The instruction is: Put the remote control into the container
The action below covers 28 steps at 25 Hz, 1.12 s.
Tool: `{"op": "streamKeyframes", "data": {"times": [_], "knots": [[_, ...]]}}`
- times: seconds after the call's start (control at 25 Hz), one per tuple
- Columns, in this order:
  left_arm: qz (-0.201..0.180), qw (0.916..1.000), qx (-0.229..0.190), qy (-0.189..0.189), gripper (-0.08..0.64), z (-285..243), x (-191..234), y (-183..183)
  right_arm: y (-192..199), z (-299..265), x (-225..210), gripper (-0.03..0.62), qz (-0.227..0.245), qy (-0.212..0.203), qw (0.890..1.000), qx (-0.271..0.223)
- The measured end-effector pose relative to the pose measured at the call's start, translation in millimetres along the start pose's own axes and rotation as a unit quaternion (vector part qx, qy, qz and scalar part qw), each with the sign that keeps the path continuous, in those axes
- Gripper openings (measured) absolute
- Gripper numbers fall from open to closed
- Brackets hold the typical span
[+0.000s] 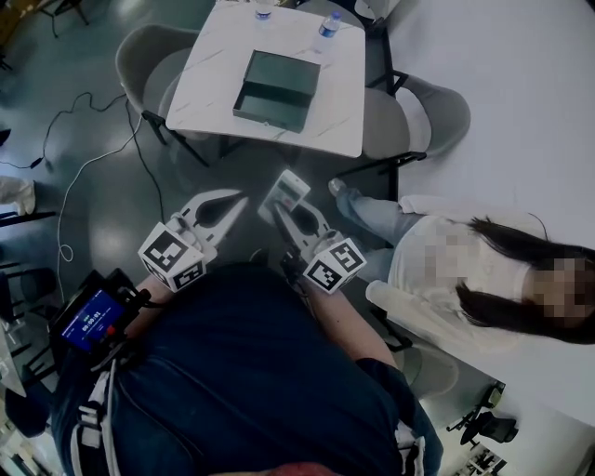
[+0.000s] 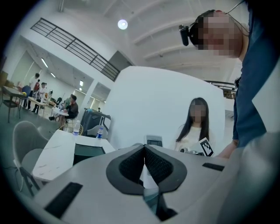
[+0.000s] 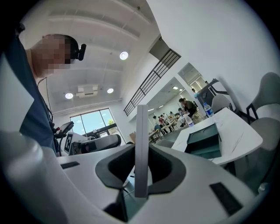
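The white remote control (image 1: 285, 191) is pinched in my right gripper (image 1: 290, 212), held in the air over the floor short of the white table (image 1: 204, 84). In the right gripper view the remote (image 3: 141, 131) stands edge-on between the pads of the right gripper (image 3: 141, 155). The dark green open container (image 1: 274, 90) rests on that table, ahead of both grippers; it also shows in the right gripper view (image 3: 203, 142). My left gripper (image 1: 240, 200) hovers just left of the remote, its jaws shut and empty (image 2: 144, 148).
Two water bottles (image 1: 327, 25) (image 1: 263, 9) stand at the table's far edge. Grey chairs (image 1: 153, 56) (image 1: 428, 112) flank it. A seated person (image 1: 465, 270) is close on the right beside a large white table (image 1: 502, 93). A cable (image 1: 84, 167) trails on the floor.
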<state>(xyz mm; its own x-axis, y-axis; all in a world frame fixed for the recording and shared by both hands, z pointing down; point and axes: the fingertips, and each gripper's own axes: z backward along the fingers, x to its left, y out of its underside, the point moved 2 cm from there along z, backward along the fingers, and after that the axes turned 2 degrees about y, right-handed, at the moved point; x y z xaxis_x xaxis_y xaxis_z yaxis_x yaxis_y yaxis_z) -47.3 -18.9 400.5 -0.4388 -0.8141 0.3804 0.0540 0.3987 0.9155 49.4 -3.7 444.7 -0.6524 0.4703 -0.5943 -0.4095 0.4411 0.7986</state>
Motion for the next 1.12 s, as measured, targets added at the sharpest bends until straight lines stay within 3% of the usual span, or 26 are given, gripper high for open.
{"op": "streamKeyframes", "data": {"times": [0.2, 0.56, 0.96, 1.12], "knots": [[0.018, 0.9995, -0.005, -0.023, 0.012, 0, 9, -3, -5, -10, -12, 0.086, -0.003, 0.001, 1.000, 0.016], [0.010, 0.9997, -0.012, -0.020, 0.012, 1, 8, -6, -1, -14, -16, 0.086, -0.007, 0.001, 1.000, 0.017], [-0.031, 0.9991, -0.012, 0.028, 0.012, -5, -12, -7, 6, 11, -13, 0.086, 0.025, 0.020, 0.999, 0.017], [-0.029, 0.9979, -0.004, 0.058, 0.012, -20, 15, -15, 2, -5, -31, 0.086, 0.028, 0.046, 0.998, 0.023]]}}
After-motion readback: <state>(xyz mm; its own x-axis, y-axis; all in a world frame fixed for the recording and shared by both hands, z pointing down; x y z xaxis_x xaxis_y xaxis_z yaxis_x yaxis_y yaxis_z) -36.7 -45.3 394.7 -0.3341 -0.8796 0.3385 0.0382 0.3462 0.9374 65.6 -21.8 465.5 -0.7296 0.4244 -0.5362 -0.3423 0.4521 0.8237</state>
